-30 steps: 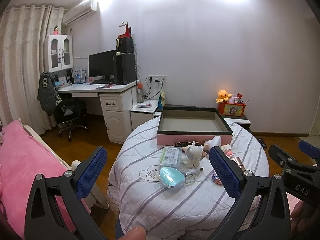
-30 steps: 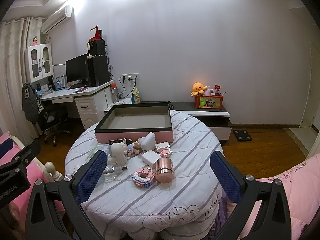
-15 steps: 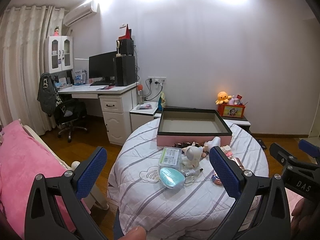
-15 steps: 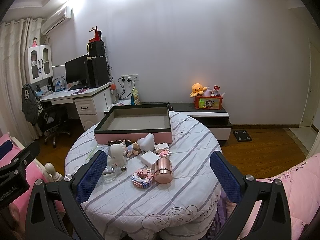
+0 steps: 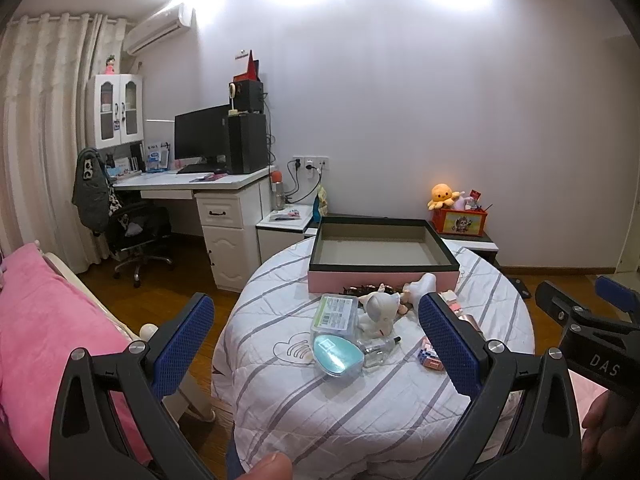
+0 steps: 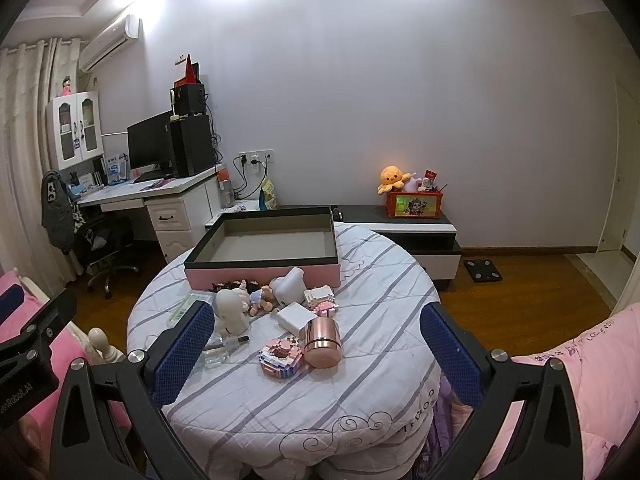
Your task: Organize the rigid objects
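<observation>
1. Rigid objects lie in a loose cluster on the round table (image 6: 384, 364), in front of the pink tray (image 6: 264, 274); none is in the tray yet, so I judge the sorting has not begun.
2. Leftmost in the cluster: a clear plastic case (image 5: 335, 314) with a green label, and just before it a teal oval case (image 5: 336, 356).
3. Beside them stands a white figurine (image 6: 229, 314), with a small glass bottle (image 6: 218, 354) at its foot.
4. Further right: a white box (image 6: 294, 317), a pink brick model (image 6: 280, 356) and a rose-gold cylinder (image 6: 322, 340) lying on its side, touching the model.
5. Left gripper (image 5: 316, 350) hovers short of the table, fingers spread wide, holding nothing.
6. Right gripper (image 6: 316, 354) likewise hangs back with fingers wide and empty.
7. Everything remains to be moved into the tray.
</observation>
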Motion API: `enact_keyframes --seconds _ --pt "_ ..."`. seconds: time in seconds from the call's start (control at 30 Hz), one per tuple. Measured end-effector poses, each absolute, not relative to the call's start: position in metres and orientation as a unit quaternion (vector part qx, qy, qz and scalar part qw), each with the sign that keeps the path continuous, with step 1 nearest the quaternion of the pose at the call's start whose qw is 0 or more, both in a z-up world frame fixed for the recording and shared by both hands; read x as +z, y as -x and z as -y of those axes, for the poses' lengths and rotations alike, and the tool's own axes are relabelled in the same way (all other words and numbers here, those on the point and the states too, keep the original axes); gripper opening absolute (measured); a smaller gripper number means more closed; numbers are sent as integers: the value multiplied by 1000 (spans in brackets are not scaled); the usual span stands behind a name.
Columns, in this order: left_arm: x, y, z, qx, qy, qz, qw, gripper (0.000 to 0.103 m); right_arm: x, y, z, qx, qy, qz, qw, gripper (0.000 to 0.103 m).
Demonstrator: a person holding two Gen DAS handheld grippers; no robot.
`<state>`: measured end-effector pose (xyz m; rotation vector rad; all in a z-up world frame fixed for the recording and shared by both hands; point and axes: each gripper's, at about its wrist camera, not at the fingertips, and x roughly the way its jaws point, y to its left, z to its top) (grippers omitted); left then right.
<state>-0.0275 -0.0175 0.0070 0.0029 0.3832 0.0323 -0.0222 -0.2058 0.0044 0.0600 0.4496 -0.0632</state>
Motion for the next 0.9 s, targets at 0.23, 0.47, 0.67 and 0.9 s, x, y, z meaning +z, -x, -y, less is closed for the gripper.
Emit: enact_keyframes --seconds 0.23,0.47,0.67,0.9 --pt "6 28 19 18 -1 -189 982 103 3 22 206 -31 -29 -224 974 103" --pt "5 28 17 17 0 -190 982 103 3 22 205 -33 -29 -222 974 103" --pt "5 28 18 17 -1 -190 982 103 4 22 205 -34 -29 -222 974 103" --pt "-4 23 18 15 1 -198 980 103 -1 19 208 -36 -30 -226 973 103"
